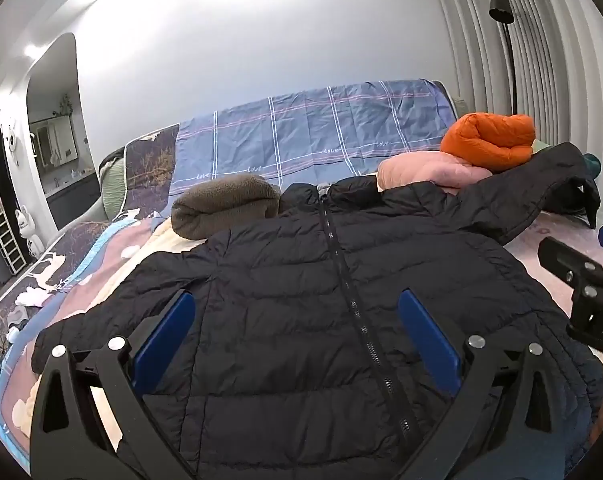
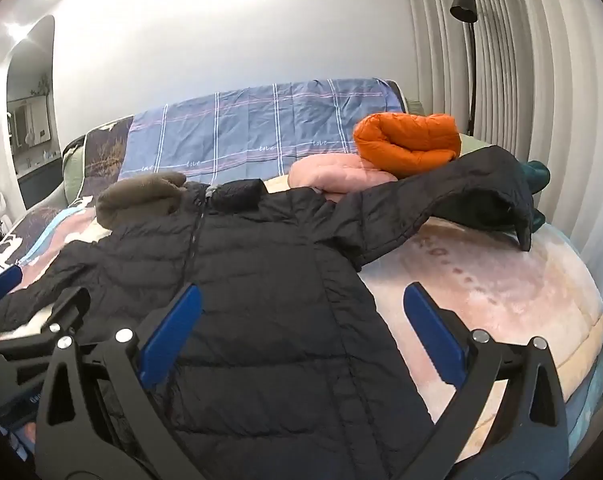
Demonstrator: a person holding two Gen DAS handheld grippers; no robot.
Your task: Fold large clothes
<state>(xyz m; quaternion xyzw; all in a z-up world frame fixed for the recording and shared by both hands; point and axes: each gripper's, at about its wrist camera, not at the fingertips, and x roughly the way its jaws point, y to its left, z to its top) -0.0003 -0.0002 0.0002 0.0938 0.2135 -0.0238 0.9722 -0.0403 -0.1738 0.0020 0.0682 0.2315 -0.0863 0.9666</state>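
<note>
A black jacket (image 1: 301, 300) lies face up on the bed (image 2: 501, 288), zip closed and running up the middle, collar toward the headboard. One sleeve (image 2: 441, 196) is flung out to the right, its cuff resting near the folded pile — orange jacket (image 2: 409, 144) on top of a pink one (image 2: 333, 176). The other sleeve (image 1: 81, 332) trails toward the left edge. A brown fleece (image 1: 225, 208) sits just beyond the collar.

The left gripper (image 1: 297, 332) hovers over the lower chest, jaws spread as wide as they go, holding nothing; the zip runs between its fingers. The right gripper (image 2: 301, 328) is just as wide and empty, straddling the jacket's right side seam, one finger over fabric and one over bare bedding.

The jacket looks spread flat for folding — no fold appears made yet. Both tools probably sit low and open ready to take the hem or a sleeve.
</note>
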